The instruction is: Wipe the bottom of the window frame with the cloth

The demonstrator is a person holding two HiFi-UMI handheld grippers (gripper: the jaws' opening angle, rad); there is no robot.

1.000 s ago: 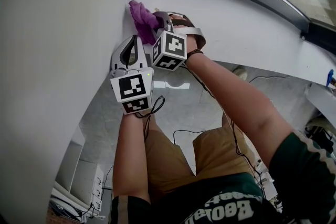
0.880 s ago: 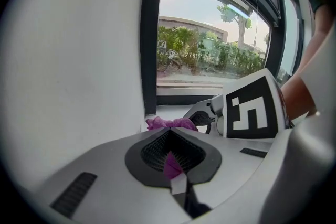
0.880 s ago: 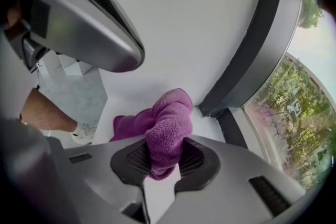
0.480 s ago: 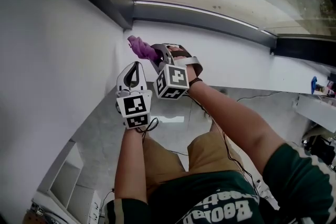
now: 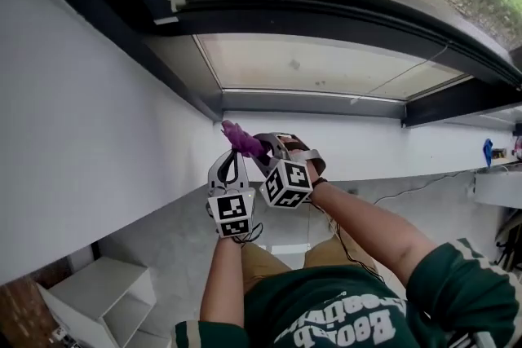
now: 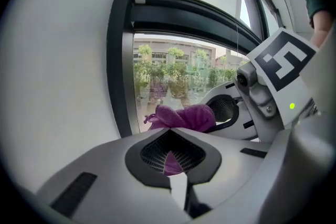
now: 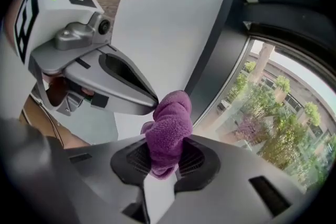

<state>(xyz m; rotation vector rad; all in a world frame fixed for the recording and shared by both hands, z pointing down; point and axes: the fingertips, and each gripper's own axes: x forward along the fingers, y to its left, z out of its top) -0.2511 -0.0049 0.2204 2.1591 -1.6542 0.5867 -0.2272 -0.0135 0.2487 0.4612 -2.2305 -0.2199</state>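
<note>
A purple cloth (image 5: 241, 138) is bunched in my right gripper (image 5: 257, 147), which is shut on it just below the left corner of the dark window frame (image 5: 310, 103). In the right gripper view the cloth (image 7: 169, 123) sticks up from between the jaws of the right gripper (image 7: 165, 157). My left gripper (image 5: 231, 156) hangs close beside it, below and to the left, jaws together. In the left gripper view the left gripper (image 6: 170, 139) is shut and the cloth (image 6: 184, 115) lies just beyond its tips, purple showing through the slit. The white sill (image 5: 359, 144) runs right below the frame.
A white wall (image 5: 90, 118) closes the left side and meets the frame at the corner. A white shelf unit (image 5: 98, 289) stands on the floor at the lower left, with cables (image 5: 408, 190) along the floor. A small blue object (image 5: 487, 151) is at the far right.
The head view has tilted up, so the window pane and upper frame now show. Both grippers and the cloth sit lower in view, still by the left corner under the frame.
</note>
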